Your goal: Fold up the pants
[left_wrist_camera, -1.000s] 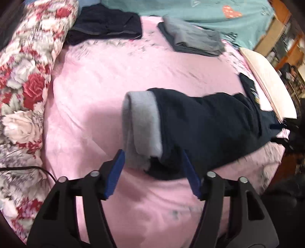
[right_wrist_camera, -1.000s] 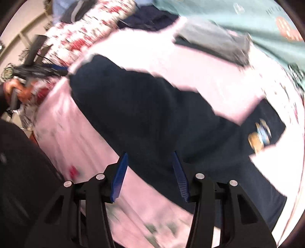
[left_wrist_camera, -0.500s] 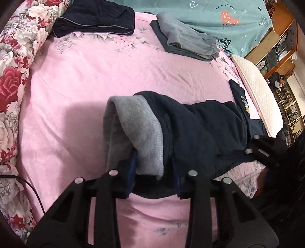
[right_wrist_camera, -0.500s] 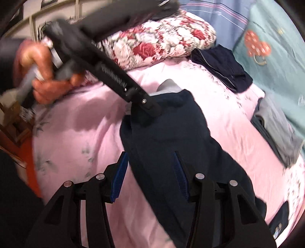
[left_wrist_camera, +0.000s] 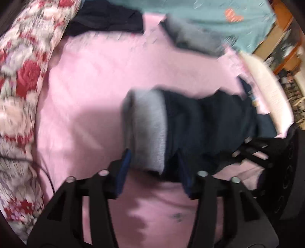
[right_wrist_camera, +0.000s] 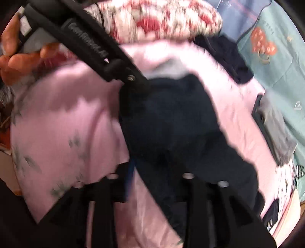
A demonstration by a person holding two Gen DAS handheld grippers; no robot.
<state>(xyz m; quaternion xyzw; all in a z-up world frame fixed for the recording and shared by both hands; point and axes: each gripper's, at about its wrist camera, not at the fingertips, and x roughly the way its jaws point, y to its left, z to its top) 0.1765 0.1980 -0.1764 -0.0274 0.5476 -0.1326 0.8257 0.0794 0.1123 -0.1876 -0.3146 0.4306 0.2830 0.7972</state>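
Dark navy pants (left_wrist_camera: 200, 124) with a grey fleece lining band (left_wrist_camera: 148, 129) lie across the pink bed sheet (left_wrist_camera: 95, 76). My left gripper (left_wrist_camera: 154, 168) straddles the near corner of the grey band; its jaws are opening and the cloth lies loosely between the blue pads. In the right wrist view the left gripper (right_wrist_camera: 133, 82) sits at the pants' far end, held by a hand (right_wrist_camera: 19, 57). My right gripper (right_wrist_camera: 157, 171) is over the near edge of the pants (right_wrist_camera: 171, 118). Its jaws are closing with dark cloth between them, and the right pad is hidden under fabric.
A floral quilt (left_wrist_camera: 17, 76) lines the left side. A folded dark garment (left_wrist_camera: 106, 21) and a folded grey garment (left_wrist_camera: 192, 38) sit at the back, by a teal blanket (left_wrist_camera: 219, 13). A white pillow (left_wrist_camera: 266, 91) lies at the right edge. A black cable (left_wrist_camera: 43, 171) crosses the quilt.
The left jaws closed on the grey-lined end, then widened again. The right gripper swung across from the far leg to the near edge of the pants, and its jaws narrowed.
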